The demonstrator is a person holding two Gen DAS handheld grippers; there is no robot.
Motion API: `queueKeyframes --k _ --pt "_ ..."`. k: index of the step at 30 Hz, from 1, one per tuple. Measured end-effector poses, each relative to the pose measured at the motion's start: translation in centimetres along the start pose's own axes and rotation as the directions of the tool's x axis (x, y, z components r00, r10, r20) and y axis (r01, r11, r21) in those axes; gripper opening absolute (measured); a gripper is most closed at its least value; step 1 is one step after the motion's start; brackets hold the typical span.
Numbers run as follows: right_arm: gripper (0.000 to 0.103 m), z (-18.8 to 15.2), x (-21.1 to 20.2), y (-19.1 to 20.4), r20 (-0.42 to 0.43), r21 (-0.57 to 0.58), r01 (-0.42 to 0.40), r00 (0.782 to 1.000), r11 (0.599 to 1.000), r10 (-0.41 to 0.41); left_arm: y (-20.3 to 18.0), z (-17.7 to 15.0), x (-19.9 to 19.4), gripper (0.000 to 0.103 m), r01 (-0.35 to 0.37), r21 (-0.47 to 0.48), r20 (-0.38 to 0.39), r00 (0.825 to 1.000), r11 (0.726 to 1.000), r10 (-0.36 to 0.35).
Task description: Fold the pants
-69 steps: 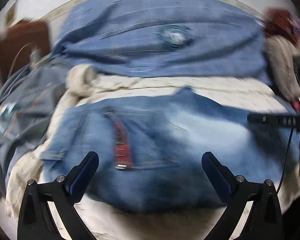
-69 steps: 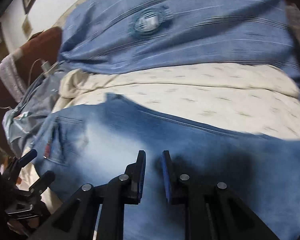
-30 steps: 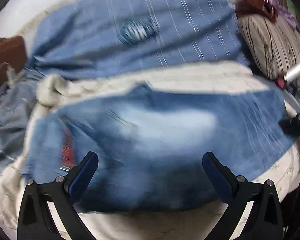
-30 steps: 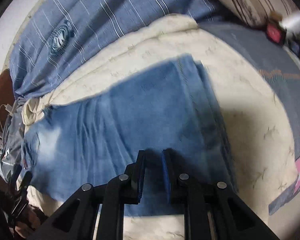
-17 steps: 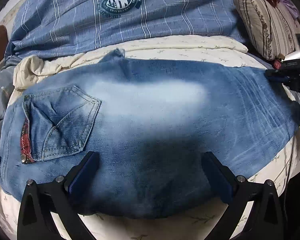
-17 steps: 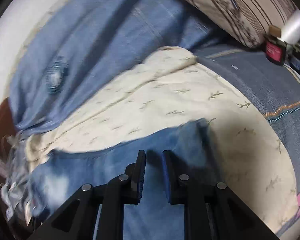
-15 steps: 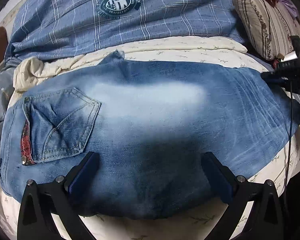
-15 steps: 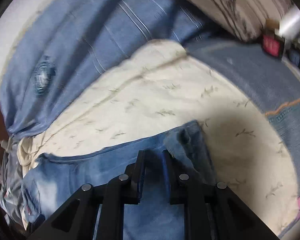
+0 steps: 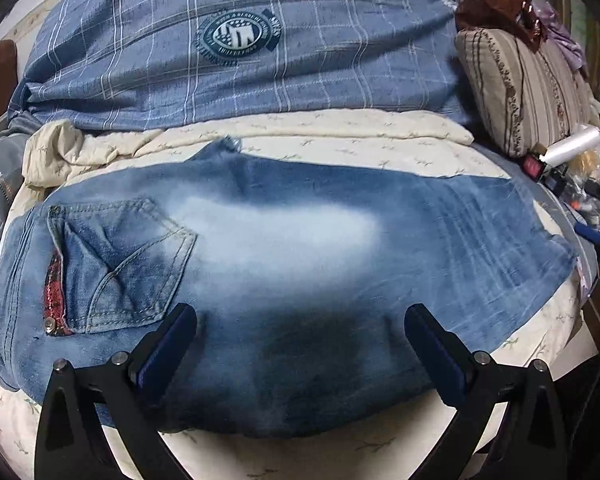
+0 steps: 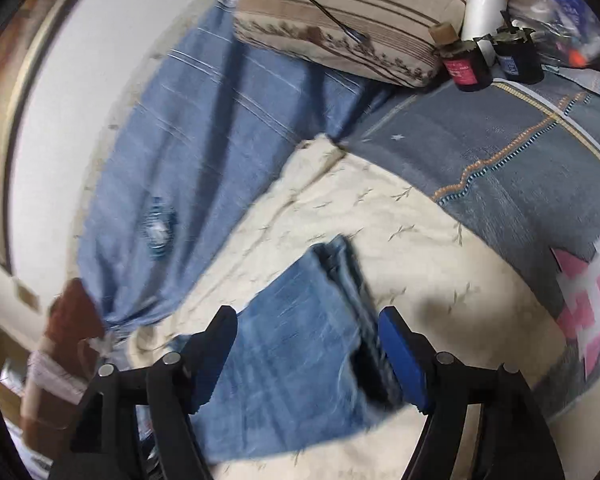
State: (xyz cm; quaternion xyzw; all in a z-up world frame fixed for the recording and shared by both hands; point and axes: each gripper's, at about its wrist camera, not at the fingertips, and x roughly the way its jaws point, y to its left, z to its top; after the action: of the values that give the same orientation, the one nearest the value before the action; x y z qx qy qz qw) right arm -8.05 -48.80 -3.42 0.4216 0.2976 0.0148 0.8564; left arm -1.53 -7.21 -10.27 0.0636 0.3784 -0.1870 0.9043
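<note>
While the jeans [image 9: 300, 280] are lying flat on the cream bedspread [image 9: 340, 148], their long axis is running across the left wrist view, waistband and back pocket [image 9: 116, 264] at the left, leg hems [image 10: 340, 276] at the right. Already doubled leg on leg, they are awaiting, in my judgement, a crosswise fold bringing hems toward waist. The left gripper [image 9: 300, 344] is hovering over the near edge around mid-thigh, jaws standing wide with nothing between the pads. The right gripper [image 10: 308, 344] is sitting at the hem end, jaws opening; the hem cloth is lying below and between them, but the pads are not pressing on it. Being nearer the hems, the right hand is the one placed to carry that end over. A blue checked quilt [image 9: 240, 60] is bunching along the far side, a striped pillow [image 9: 524, 92] and small jars [image 10: 468, 68] are crowding the hem end, near but not touching the jeans; the fold path itself is looking unobstructed
</note>
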Motion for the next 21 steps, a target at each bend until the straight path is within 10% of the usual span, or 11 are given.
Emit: queueKeyframes --k 7,21 --pt "0.076 -3.6 1.5 -1.1 -0.153 0.104 -0.008 0.988 0.995 0.024 -1.4 2.4 1.4 0.103 0.098 -0.085 -0.009 0.995 0.992 -0.099" --pt "0.075 -3.7 4.2 -4.0 -0.172 0.231 0.054 0.985 0.971 -0.014 -4.9 3.9 5.5 0.103 0.098 0.004 -0.099 0.99 0.995 -0.097"
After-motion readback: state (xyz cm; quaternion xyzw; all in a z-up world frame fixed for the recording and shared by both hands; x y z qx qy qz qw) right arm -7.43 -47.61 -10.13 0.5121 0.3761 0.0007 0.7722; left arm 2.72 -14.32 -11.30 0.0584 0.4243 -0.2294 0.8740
